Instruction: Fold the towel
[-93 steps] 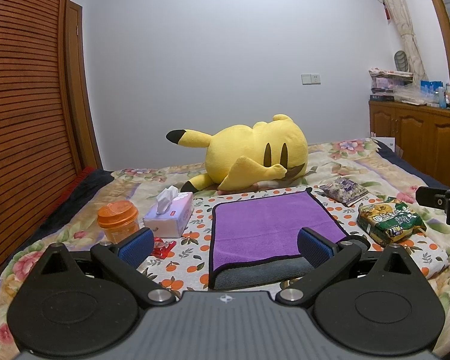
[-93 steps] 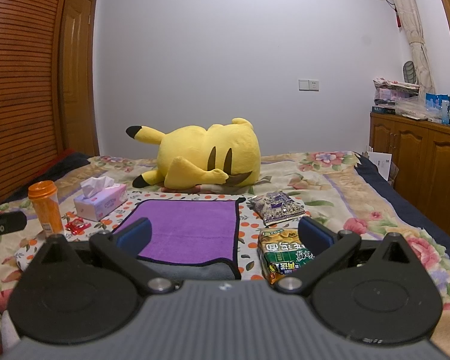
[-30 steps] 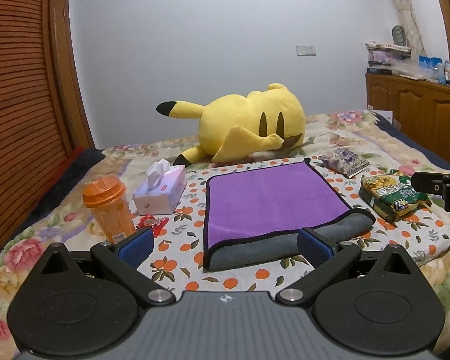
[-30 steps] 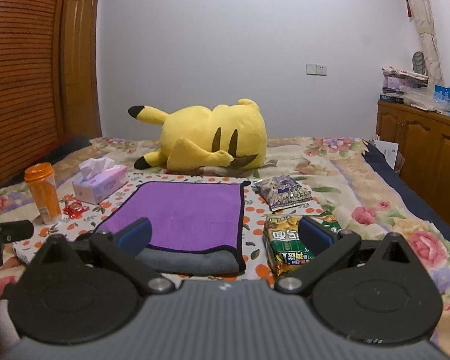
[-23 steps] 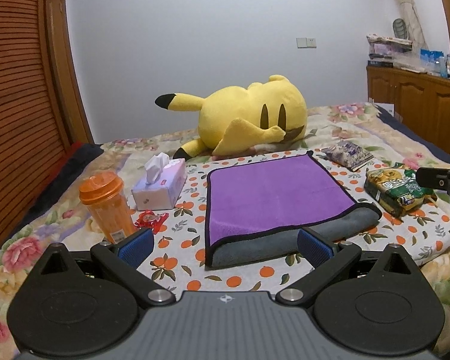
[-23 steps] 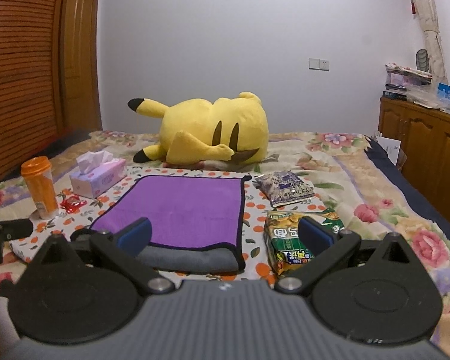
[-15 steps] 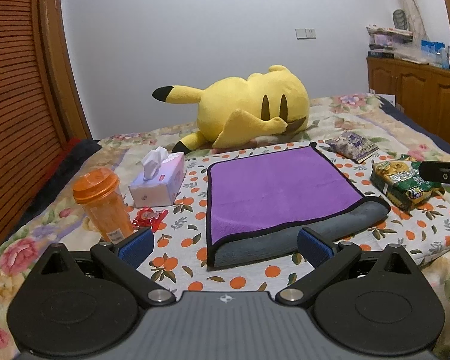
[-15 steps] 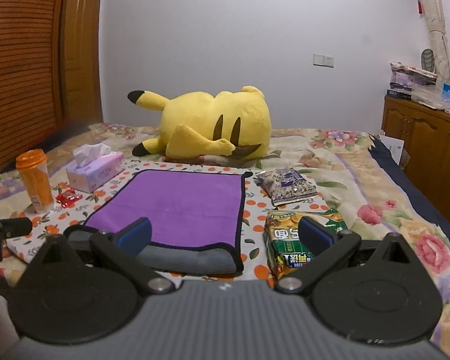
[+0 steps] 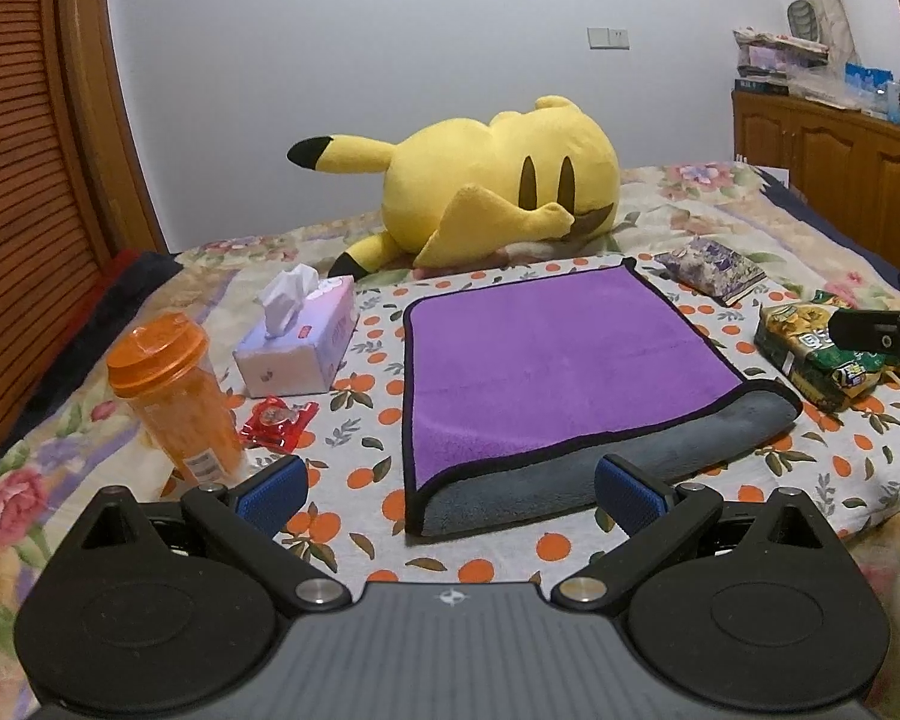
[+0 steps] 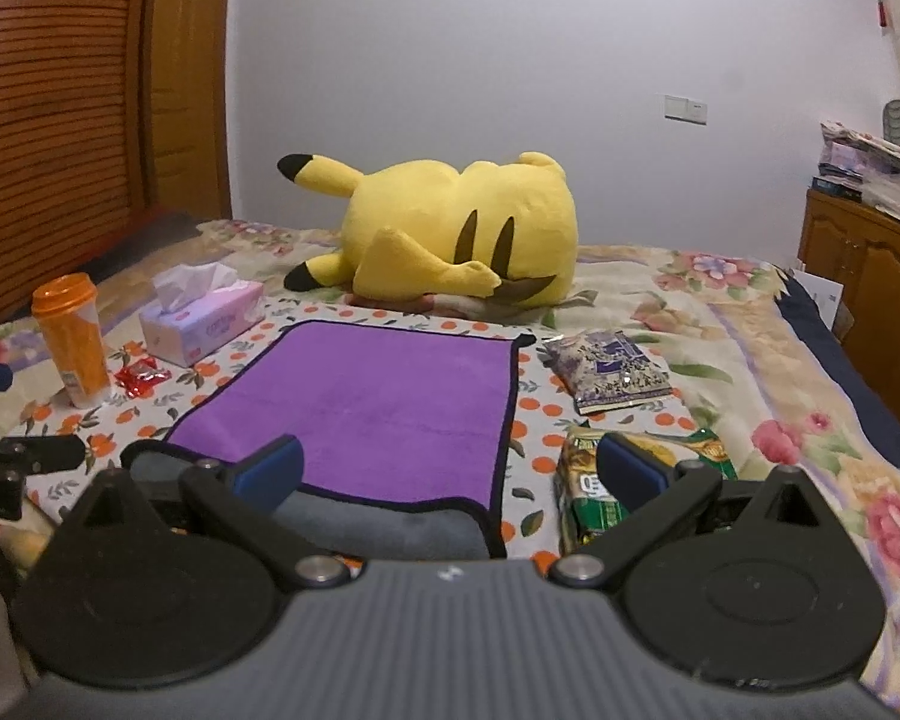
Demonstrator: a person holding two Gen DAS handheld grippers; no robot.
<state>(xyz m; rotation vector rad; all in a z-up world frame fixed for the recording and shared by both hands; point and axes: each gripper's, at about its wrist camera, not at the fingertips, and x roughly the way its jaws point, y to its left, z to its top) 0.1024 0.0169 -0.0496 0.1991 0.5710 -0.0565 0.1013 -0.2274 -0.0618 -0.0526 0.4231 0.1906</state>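
A purple towel [image 9: 558, 360] with a black border and grey underside lies on the orange-dotted cloth on the bed; its near edge is folded, showing a grey roll [image 9: 600, 474]. It also shows in the right wrist view [image 10: 378, 402]. My left gripper [image 9: 450, 495] is open and empty, just short of the towel's near edge. My right gripper [image 10: 450, 468] is open and empty, over the towel's near right corner. The right gripper's tip [image 9: 870, 330] shows at the right edge of the left wrist view.
A yellow plush toy [image 9: 498, 192] lies behind the towel. A tissue box [image 9: 300, 342], an orange bottle [image 9: 174, 396] and a red wrapper [image 9: 276, 420] sit to the left. A green snack bag [image 9: 822, 354] and a purple packet [image 9: 714, 270] sit to the right.
Both grippers have moved closer to the bed and tilted down; the towel looks larger. Both stay open. The towel has not moved.
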